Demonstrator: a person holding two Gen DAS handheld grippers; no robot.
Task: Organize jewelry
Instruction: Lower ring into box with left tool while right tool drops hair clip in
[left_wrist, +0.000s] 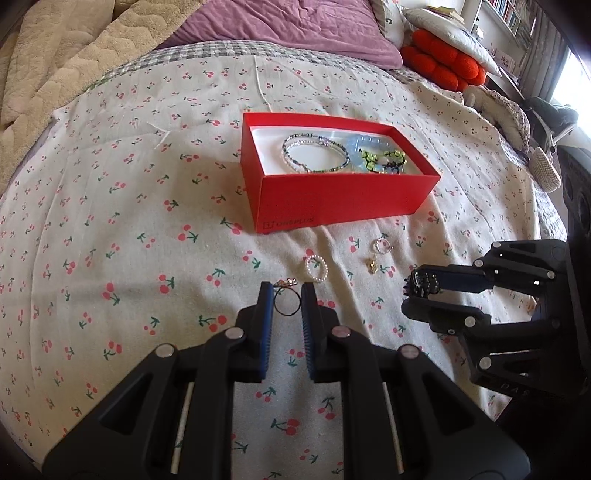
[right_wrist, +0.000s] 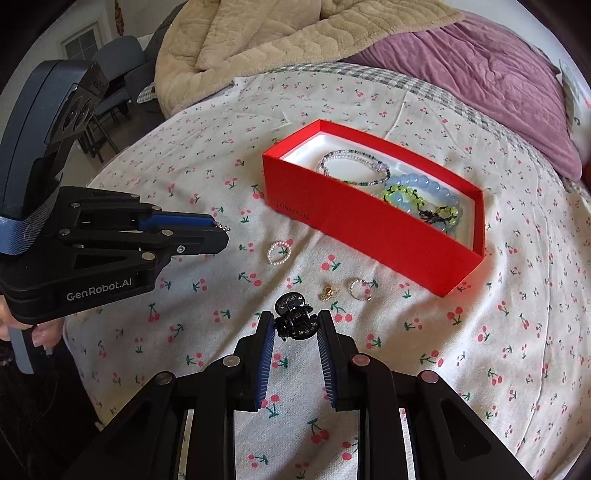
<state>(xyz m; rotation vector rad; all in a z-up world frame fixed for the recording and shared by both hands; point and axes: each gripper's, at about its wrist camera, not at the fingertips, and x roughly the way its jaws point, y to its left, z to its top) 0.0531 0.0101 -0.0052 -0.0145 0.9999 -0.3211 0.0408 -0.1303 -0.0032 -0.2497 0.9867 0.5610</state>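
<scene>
On cherry-print bedspread, right claw pinches hair clip crosswise.

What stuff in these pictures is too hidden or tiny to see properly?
- Ring in the left tool, left view: its top is too small to make out.
- Gold charm, right view: too tiny to tell its shape.
- Box floor, right view: the near wall hides part of the bracelets.
- Hair clip in the right tool, left view: the fingers cover most of it.
</scene>
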